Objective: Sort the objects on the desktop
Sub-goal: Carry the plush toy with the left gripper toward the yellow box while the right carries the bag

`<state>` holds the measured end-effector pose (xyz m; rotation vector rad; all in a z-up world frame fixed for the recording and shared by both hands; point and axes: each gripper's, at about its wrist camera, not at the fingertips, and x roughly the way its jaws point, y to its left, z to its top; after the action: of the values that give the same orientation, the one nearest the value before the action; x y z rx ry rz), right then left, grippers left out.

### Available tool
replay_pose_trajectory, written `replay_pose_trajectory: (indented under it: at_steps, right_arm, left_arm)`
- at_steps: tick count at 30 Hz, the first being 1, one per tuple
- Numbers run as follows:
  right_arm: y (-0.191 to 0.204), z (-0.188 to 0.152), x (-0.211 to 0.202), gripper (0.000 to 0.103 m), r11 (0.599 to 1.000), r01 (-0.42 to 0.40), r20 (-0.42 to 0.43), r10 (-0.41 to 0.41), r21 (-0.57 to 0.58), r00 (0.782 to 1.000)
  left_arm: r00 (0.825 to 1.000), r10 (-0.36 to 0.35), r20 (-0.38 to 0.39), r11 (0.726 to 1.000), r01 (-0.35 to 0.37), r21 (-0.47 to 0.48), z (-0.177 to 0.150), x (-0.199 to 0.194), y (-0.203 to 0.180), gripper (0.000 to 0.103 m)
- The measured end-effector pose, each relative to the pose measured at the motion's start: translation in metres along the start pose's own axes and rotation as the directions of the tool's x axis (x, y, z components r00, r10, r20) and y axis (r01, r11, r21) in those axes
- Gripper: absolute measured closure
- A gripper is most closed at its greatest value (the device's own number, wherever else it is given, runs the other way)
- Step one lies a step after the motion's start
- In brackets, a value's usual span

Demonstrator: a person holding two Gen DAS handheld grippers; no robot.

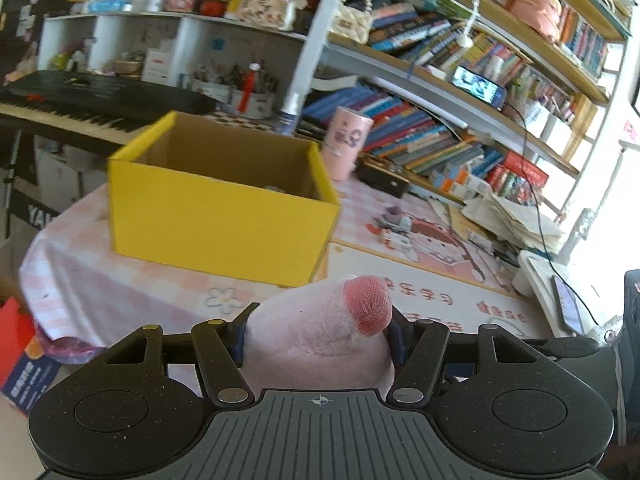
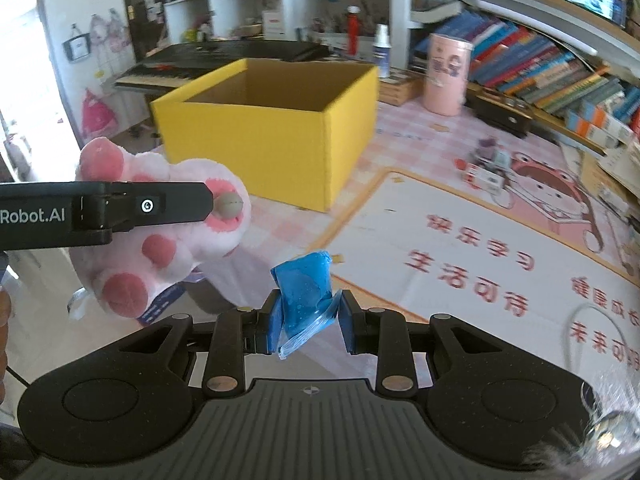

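Left gripper (image 1: 318, 338): closed on a pink plush paw (image 1: 320, 332), which fills the gap between the jaws; a red toe pad points up and forward. Seen from the right wrist camera, the same gripper (image 2: 230, 204) reaches in from the left edge of view, and the paw (image 2: 160, 232) shows its pale fur and several red pads on either side of the black finger.

Right gripper (image 2: 308, 320): closed on a small blue packet (image 2: 306, 292) with a clear plastic edge hanging below; the packet stands up between the blue pads.

Yellow box (image 1: 224, 208): cardboard, open at the top, brown inside, standing on the table (image 1: 120, 280) toward its far left part. A little of something pale shows low inside at the far right corner; too small to tell what. Both held things are in the air on the near side of the box, apart from it.

Table cover: pink-and-white checked cloth, with a printed mat (image 2: 480, 248) of cartoon figures and red characters on the right half.

Pink canister (image 1: 346, 142): upright, just beyond the box's far right corner.

Small toy (image 1: 394, 226): on the mat's far edge, right of the box; blurred.

Bookshelf (image 1: 460, 92): along the table's far right edge, packed with books.

Keyboard (image 1: 92, 100): black, beyond the table's left edge.
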<state>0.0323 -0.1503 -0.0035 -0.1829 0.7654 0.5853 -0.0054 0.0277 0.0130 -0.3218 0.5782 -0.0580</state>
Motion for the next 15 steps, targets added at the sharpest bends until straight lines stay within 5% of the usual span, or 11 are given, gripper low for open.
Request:
replay_pose_trajectory:
  at_steps: [15]
  right_arm:
    - [0.042, 0.002, 0.006, 0.076, 0.997, -0.055, 0.007, 0.055, -0.053, 0.998]
  left_arm:
    - [0.999, 0.04, 0.021, 0.999, -0.039, -0.026, -0.002, -0.02, 0.031, 0.041]
